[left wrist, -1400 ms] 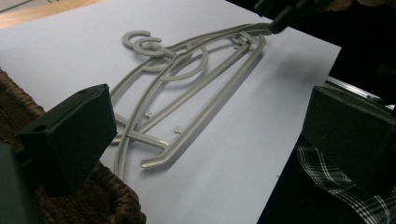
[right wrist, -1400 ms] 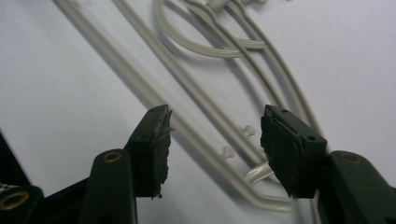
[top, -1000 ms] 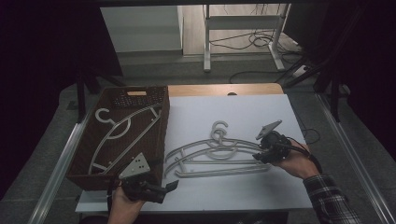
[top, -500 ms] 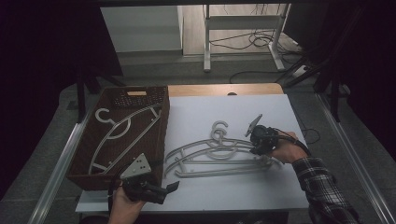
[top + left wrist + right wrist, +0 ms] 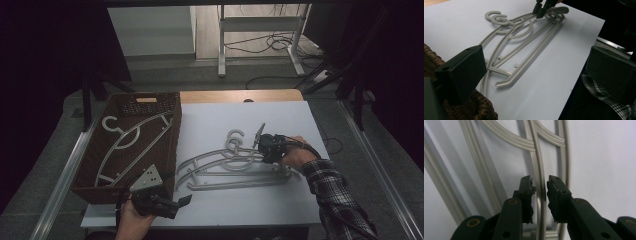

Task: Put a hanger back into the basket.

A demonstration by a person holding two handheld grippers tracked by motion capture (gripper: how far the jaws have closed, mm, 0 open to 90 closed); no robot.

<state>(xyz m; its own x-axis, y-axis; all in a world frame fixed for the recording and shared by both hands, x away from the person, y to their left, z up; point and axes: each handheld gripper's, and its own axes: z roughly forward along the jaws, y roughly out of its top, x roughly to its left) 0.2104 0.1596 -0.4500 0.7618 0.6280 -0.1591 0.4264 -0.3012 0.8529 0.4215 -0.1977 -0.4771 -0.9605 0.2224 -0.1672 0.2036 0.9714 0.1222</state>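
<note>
At the table's left edge a dark brown woven basket (image 5: 172, 137) holds one grey plastic hanger (image 5: 127, 140). The left gripper (image 5: 172, 204) rests at the near edge, jaws wide apart, empty. The pile of grey plastic hangers (image 5: 232, 167) lies mid-sheet on the white table cover (image 5: 210, 122), with bare sheet beyond. The right gripper (image 5: 539, 195) has been closing astride one hanger bar; contact seems near, though a thin gap shows. Its hand hides the pile's right end.

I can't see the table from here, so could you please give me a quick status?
Right claw closing around a grey hanger bar, slight gap left. Left claw open, idle by basket. Nothing in the way.
</note>
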